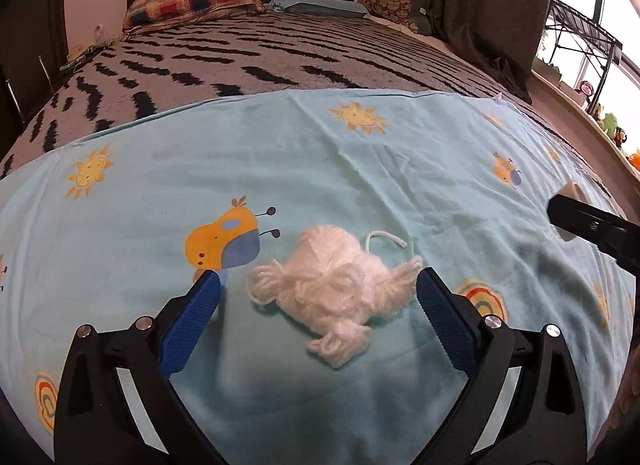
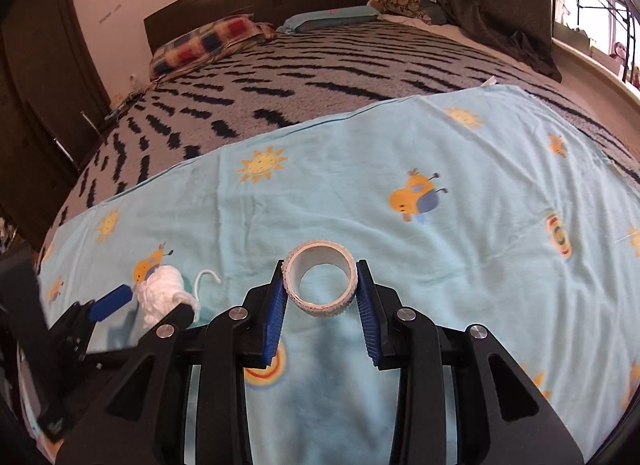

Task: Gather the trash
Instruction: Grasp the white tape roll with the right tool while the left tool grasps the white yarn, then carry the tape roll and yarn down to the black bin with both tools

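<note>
A tangled bundle of white yarn (image 1: 334,283) lies on a light blue sheet with sun and giraffe prints (image 1: 360,169). My left gripper (image 1: 318,289) is open with its blue pads on either side of the yarn, low over the sheet. The yarn also shows in the right wrist view (image 2: 162,293), with the left gripper (image 2: 156,303) around it. My right gripper (image 2: 320,277) is shut on a white tape roll (image 2: 320,285), its pads pressed against the roll's two sides just above the sheet (image 2: 480,245). A part of the right gripper's body (image 1: 596,227) shows at the right edge of the left wrist view.
The sheet lies across a bed with a grey blanket with black streaks (image 1: 248,61). A plaid pillow (image 1: 188,5) and a blue pillow (image 1: 320,5) lie at the dark headboard. Dark curtains (image 1: 480,5) and a windowsill (image 1: 580,105) stand to the right, a dark wardrobe (image 2: 36,105) to the left.
</note>
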Motion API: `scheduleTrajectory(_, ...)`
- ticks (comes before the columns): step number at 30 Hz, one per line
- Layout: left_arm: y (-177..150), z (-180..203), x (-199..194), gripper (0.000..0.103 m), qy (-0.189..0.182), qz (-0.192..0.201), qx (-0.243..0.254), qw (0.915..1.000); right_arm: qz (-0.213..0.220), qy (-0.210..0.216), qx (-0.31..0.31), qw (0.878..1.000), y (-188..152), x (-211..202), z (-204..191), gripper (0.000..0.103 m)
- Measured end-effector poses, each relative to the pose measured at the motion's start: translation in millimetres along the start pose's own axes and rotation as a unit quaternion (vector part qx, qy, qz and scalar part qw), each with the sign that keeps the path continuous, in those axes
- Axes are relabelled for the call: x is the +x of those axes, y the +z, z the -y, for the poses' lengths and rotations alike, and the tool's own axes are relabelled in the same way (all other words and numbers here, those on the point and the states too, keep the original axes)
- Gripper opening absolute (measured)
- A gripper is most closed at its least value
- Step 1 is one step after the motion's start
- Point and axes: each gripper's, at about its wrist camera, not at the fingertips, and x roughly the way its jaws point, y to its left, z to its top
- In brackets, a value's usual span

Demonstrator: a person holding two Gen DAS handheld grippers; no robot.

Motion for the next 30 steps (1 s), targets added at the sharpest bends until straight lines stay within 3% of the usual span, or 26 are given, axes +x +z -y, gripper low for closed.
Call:
scheduleTrajectory(1, 0, 1, 3, 0.064, -0.006, -0.006, 0.0, 1.0, 0.0, 0.001, 0.0, 1.0, -1, -1, 2, 0.034)
scheduleTrajectory(2, 1, 3, 5, 0.057, -0.016, -0.015, 0.002, 0.9998, 0.0, 0.002, -0.001, 1.0, -3, -3, 3, 0.034)
scheduleTrajectory(4, 0, 8, 0, 0.053, -0.011, -0.014, 0.014, 0.9997, -0.001, 0.005, -0.007, 1.0, -7, -5, 4, 0.034)
scheduleTrajectory(11, -21, 8, -51, 0.05, -0.011, 0.01, 0.045, 0.9989, 0.011, 0.021, -0.035, 0.999, -30, -37, -8, 0.034)
scheduleTrajectory(16, -49, -1, -100, 0.049, -0.022, 0.023, 0.031, 0.999, 0.027, 0.047, -0.06, 0.997, -60, -75, -21, 0.034)
scheduleTrajectory(26, -159, 5, -213, 0.05, -0.049, 0.069, 0.046, 0.9953, 0.051, 0.098, -0.091, 0.99, -144, -156, -21, 0.034)
scheduleTrajectory(30, -206, 17, -239, 0.05, -0.055, 0.084, 0.065, 0.9928, 0.068, 0.093, -0.11, 0.987, -189, -183, -21, 0.034)
